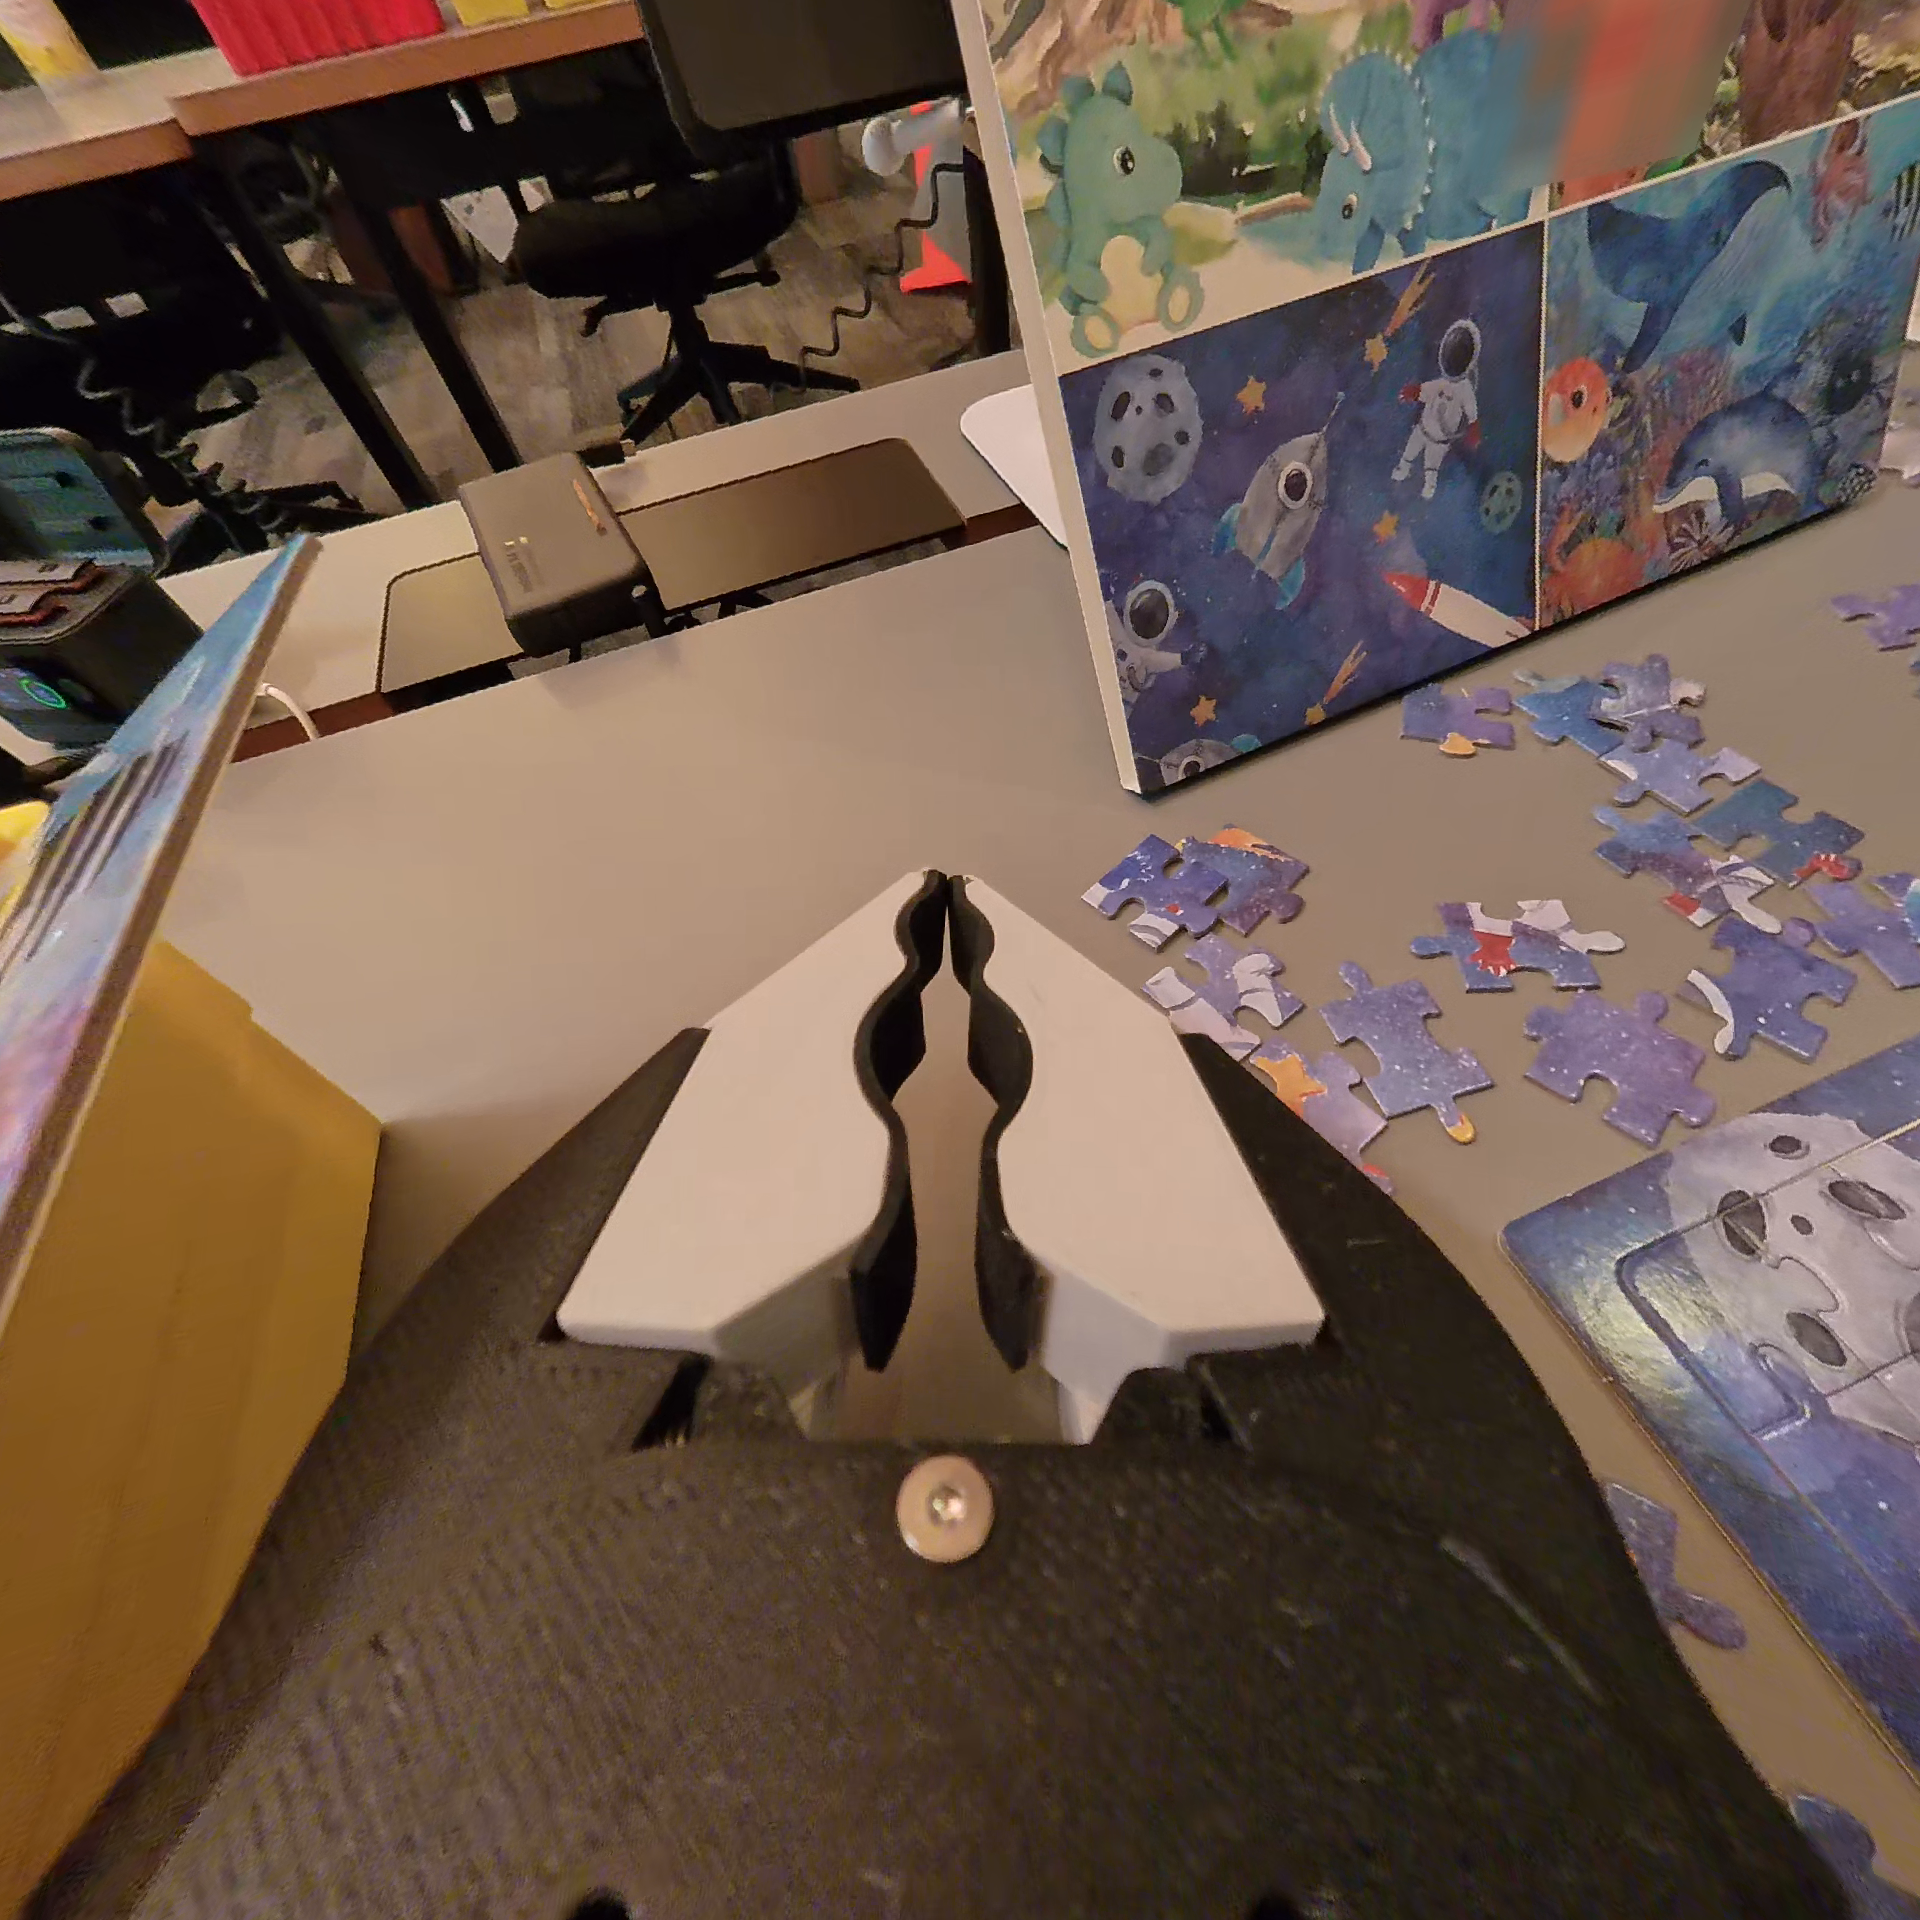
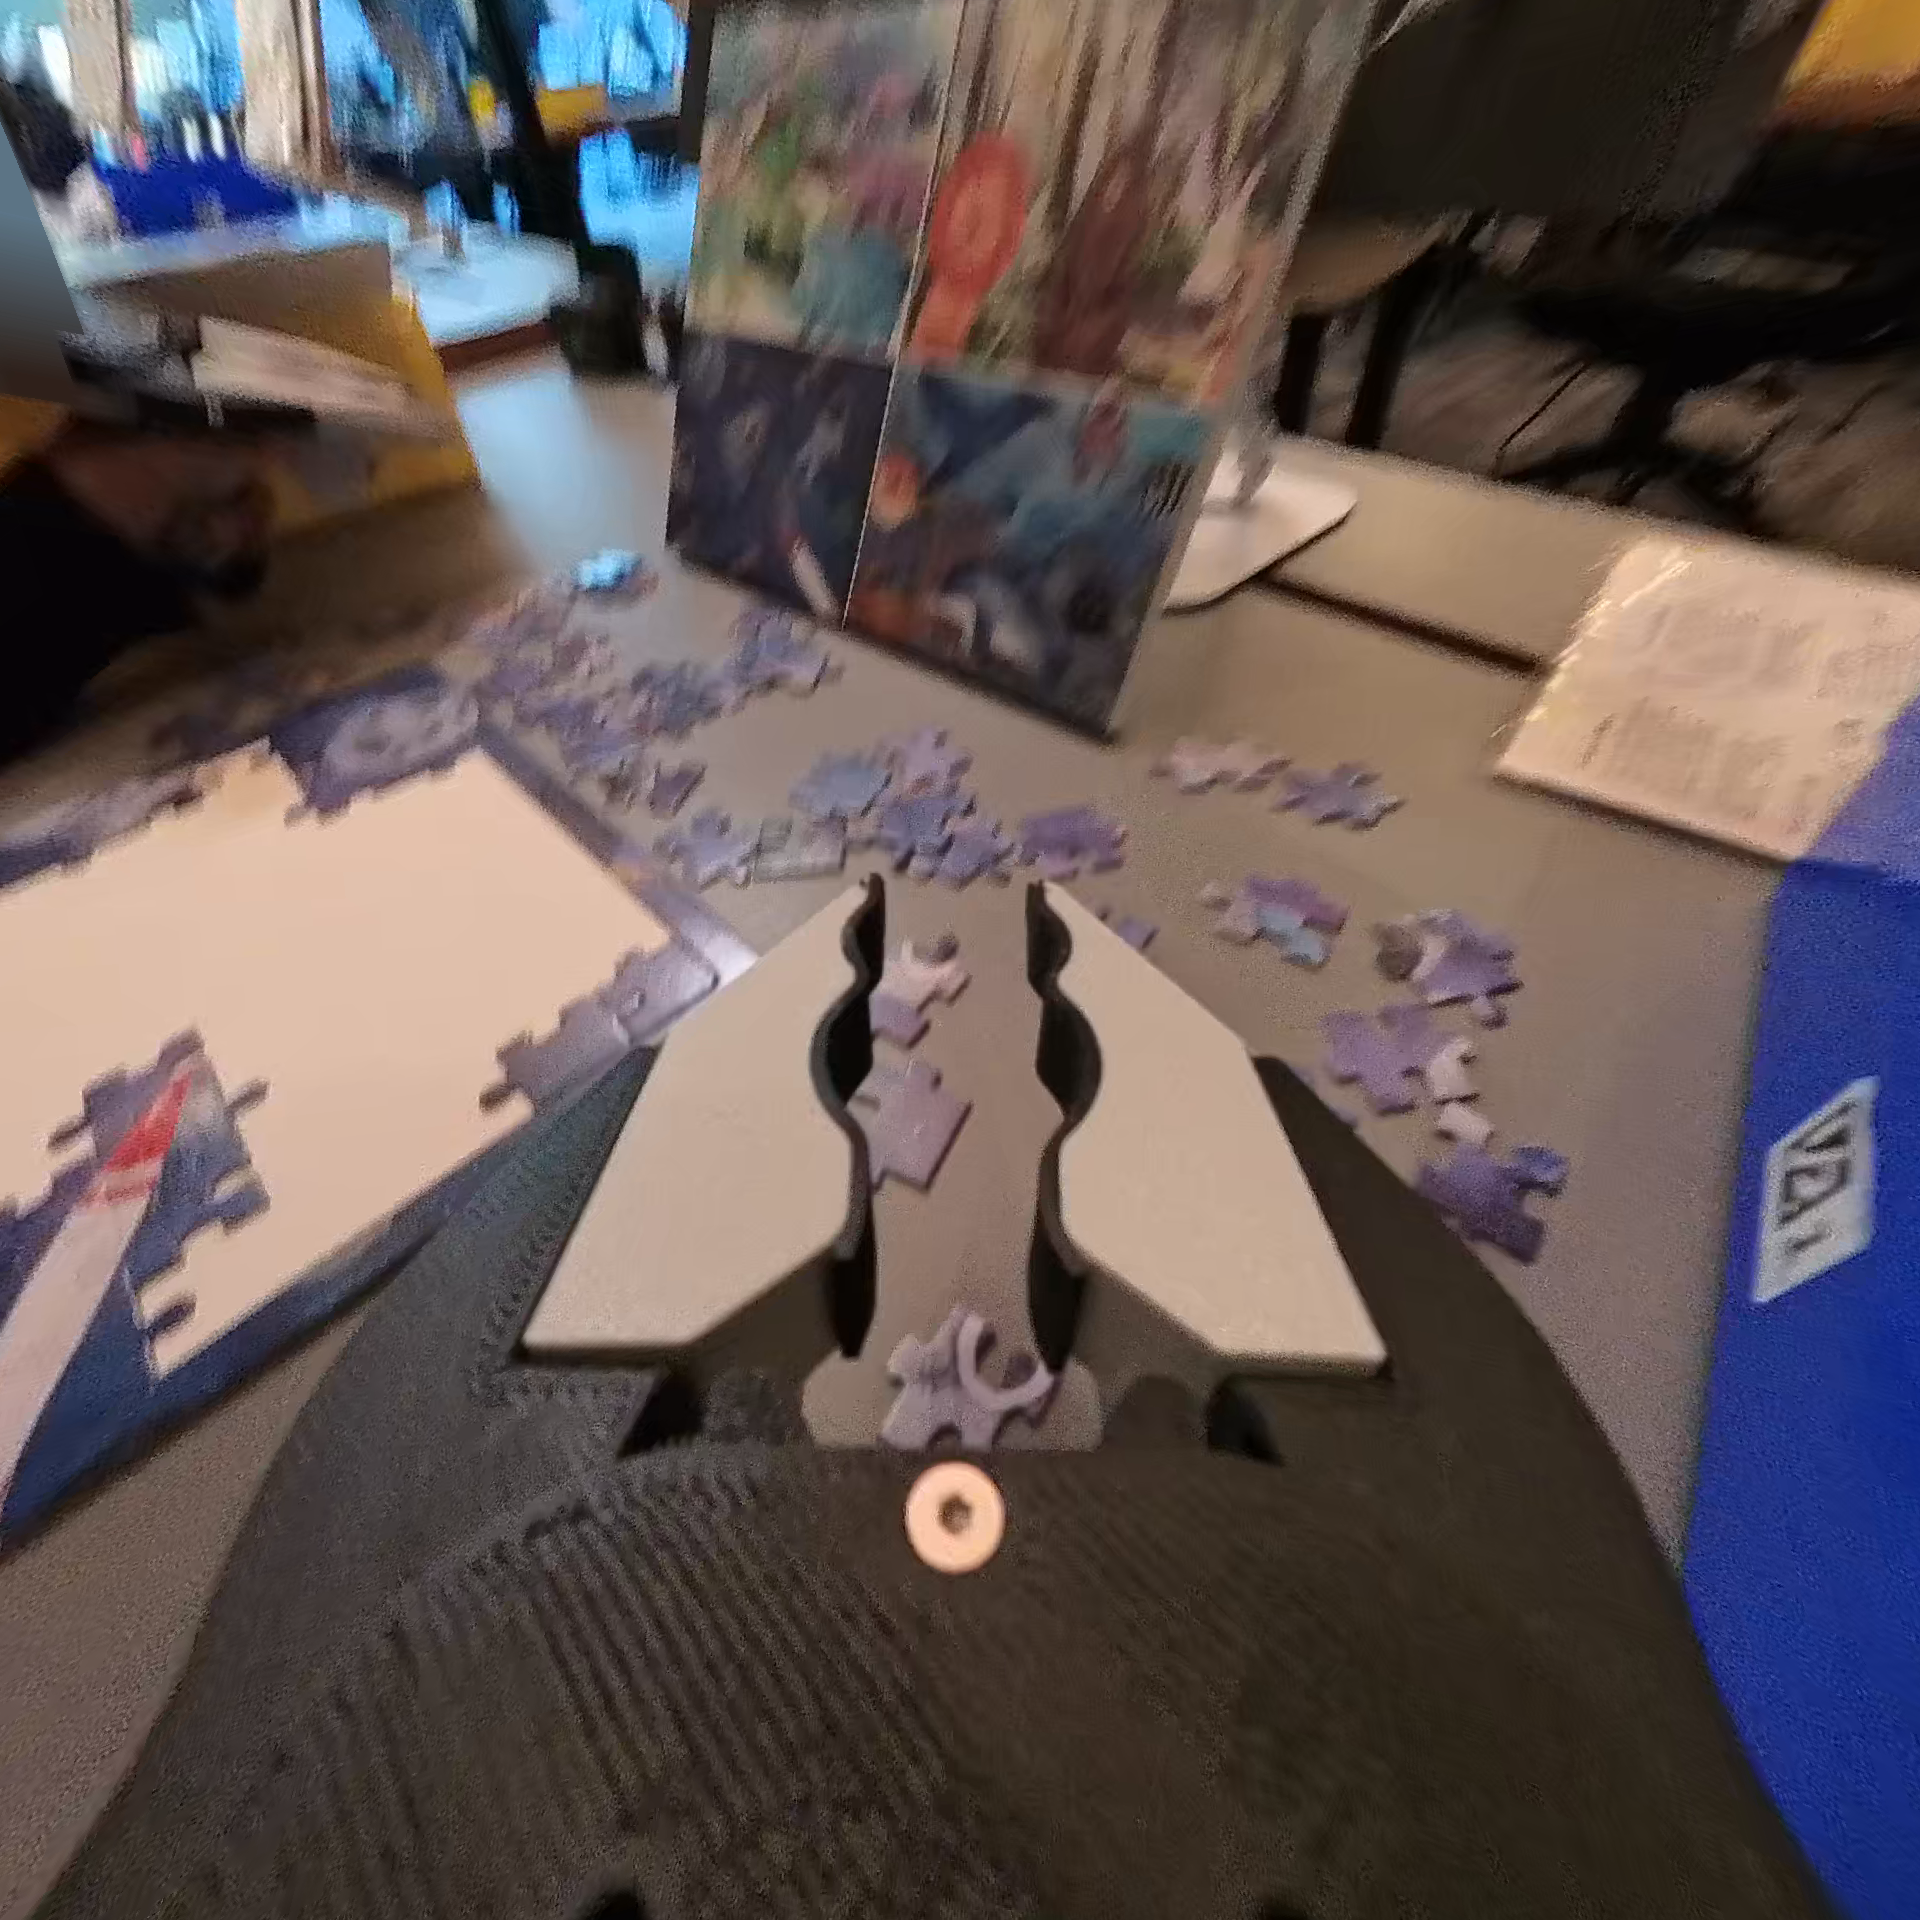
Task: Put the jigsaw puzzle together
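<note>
The left gripper (image 1: 948, 881) had its wavy black pads pressed together at the tips with nothing between them, hovering over bare grey tabletop (image 1: 623, 831). Just off to its right lay loose purple-blue puzzle pieces (image 1: 1392, 1029), flat cardboard with knobby edges, and further right the corner of a partly filled puzzle board (image 1: 1714, 1299), cut off by the frame. Ahead and to the right stood the glossy picture box (image 1: 1351, 499); on its left sat a yellow box (image 1: 156, 1195).

The right gripper (image 2: 954, 894) was spread apart, pads clear of everything. Pieces lay on the table below the gap, one pale-and-purple piece (image 2: 920, 982) showing between the fingers, not pinched. Only this view showed the board's (image 2: 312, 935) bare tan middle to the left, plus a blue box (image 2: 1829, 1247) and a printed sheet (image 2: 1714, 696) to the right. Everything here was smeared by motion blur, so the piece artwork was hard to read.
</note>
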A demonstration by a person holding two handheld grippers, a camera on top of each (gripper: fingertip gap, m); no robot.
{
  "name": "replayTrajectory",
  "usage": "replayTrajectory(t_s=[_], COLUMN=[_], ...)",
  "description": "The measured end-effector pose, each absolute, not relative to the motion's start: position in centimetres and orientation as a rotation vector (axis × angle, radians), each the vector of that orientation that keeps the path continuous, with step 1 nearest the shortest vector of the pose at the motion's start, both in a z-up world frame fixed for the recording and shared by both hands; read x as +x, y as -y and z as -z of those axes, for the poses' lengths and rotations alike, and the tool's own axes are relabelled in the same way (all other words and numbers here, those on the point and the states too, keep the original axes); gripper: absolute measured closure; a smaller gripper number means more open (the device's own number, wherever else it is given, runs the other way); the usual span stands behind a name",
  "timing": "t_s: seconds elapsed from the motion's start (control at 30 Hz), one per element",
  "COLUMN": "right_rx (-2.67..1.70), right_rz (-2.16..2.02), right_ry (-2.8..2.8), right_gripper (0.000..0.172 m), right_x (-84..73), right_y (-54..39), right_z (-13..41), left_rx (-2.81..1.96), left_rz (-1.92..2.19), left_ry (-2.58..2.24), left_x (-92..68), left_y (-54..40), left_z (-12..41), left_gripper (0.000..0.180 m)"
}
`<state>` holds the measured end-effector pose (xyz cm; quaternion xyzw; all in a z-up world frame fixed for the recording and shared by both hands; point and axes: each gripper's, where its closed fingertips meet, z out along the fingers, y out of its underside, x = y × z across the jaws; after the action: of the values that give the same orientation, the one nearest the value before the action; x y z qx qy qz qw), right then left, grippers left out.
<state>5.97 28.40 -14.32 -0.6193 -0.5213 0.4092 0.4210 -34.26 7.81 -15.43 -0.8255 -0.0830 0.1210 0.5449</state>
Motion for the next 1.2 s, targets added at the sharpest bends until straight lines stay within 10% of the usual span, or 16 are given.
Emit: replayTrajectory(t_s=[0.6, 1.2], right_rx=[-1.816, -1.522], right_rz=[-0.933, -0.923], right_ry=[1.568, 1.129], right_gripper=[0.135, 0.142], right_x=[5.6, 7.5], right_y=[-26.7, -31.1], right_z=[20.8, 12.6], left_rx=[-1.989, -1.977], left_rz=[-0.280, -0.295], left_ry=[0.180, 0.168], left_x=[-34.0, -33.8], left_y=[-8.1, -8.2], left_z=[16.4, 15.9], left_gripper=[0.180, 0.180])
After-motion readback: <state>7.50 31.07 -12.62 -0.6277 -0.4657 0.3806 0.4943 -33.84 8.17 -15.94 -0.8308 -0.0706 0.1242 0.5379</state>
